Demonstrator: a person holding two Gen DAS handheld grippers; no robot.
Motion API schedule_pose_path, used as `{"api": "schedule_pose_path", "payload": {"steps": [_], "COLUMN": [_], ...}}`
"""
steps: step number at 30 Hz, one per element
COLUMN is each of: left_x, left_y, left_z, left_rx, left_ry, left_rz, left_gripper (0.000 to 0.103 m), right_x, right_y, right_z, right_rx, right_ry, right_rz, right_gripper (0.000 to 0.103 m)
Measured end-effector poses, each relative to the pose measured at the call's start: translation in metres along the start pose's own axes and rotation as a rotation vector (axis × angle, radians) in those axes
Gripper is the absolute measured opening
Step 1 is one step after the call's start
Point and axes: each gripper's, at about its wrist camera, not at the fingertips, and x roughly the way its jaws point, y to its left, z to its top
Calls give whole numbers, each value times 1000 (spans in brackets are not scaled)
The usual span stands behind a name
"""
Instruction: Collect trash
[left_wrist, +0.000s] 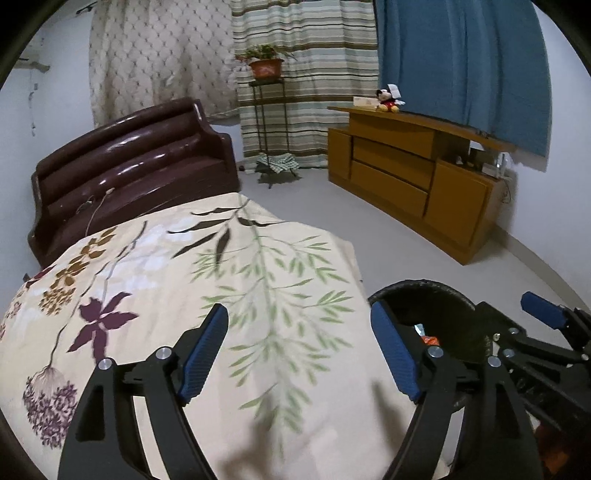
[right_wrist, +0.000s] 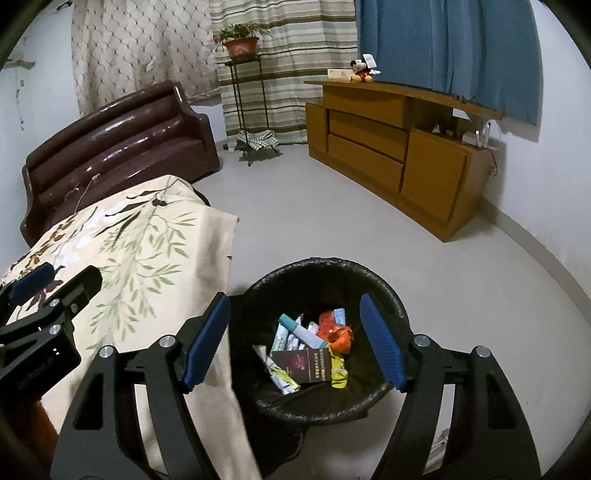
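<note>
Light, crushable wrappers and a dark cigarette pack (right_wrist: 302, 366) down in the black-lined bin (right_wrist: 384, 291) beside the floral-clothed table (left_wrist: 221, 295) — probably slippery film, best pinched at edges — right gripper (right_wrist: 293, 341) and left gripper (left_wrist: 299, 352) spread, empty

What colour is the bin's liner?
Black bin liner, clearest in the right wrist view.

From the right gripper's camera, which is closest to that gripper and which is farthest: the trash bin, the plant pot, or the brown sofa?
1. Trash bin: just below the right gripper, on the floor.
2. Brown sofa: far left, behind the flowered cloth.
3. Plant pot: on its stand by the curtains.
</note>
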Motion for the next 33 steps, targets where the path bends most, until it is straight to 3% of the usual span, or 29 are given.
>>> {"api": "schedule_pose_path", "payload": {"steps": [17,33], "left_x": [-43,-49], "left_y": [32,36], "left_z": [-15,-16], "left_rx": [-48,-54], "left_ry": [-40,-50], "left_rz": [9,-5], "left_gripper": [78,78], "right_x": [-43,-55], "right_y": [28,37], "right_z": [-8,-9], "right_rx": [-59,-75], "right_ry": [-44,-66], "right_rz": [20,19], "right_gripper": [73,73]}}
